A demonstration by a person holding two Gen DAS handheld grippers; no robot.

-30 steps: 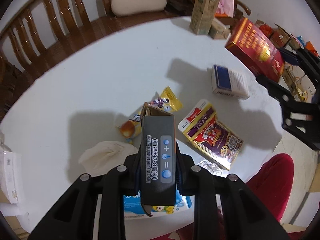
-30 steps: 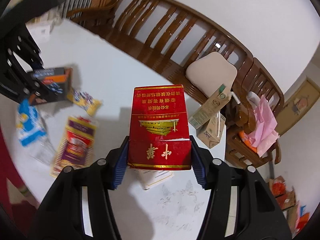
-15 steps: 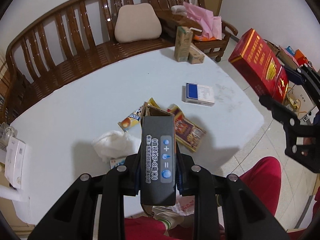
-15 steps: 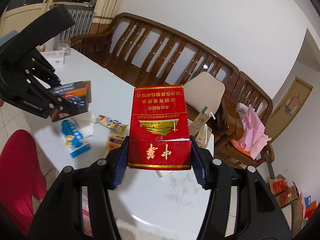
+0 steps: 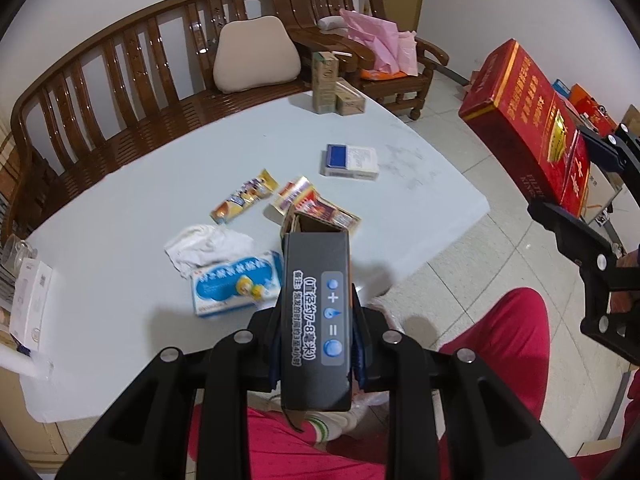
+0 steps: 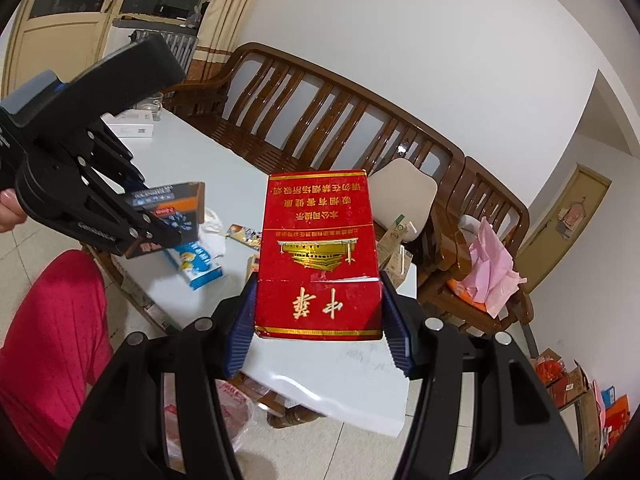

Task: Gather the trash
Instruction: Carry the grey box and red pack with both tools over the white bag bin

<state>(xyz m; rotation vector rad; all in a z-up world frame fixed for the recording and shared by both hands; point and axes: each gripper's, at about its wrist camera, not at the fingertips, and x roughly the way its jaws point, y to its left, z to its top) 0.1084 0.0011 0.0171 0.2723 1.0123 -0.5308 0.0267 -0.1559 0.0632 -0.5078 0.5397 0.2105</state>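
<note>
Left wrist view: clamped in the left gripper (image 5: 316, 344), a dark open-ended carton (image 5: 315, 320), lifted off the tabletop (image 5: 120, 208) past its near edge. Left on the tabletop: tissue pack (image 5: 236, 282) and crumpled tissue (image 5: 204, 244) near that edge, snack wrapper (image 5: 244, 202) and flattened red-purple packet (image 5: 316, 204) mid-table, blue-and-white box (image 5: 350, 162) toward the right edge, two drink cartons (image 5: 334, 88) at the far corner. Judged roughly a quarter done.

Right wrist view: pinched between the pads of the right gripper (image 6: 318, 324), a red cigarette carton (image 6: 318, 256), held in the air off the tabletop's corner. Plastic bag (image 6: 236, 404) on the floor below, a likely drop point.
</note>
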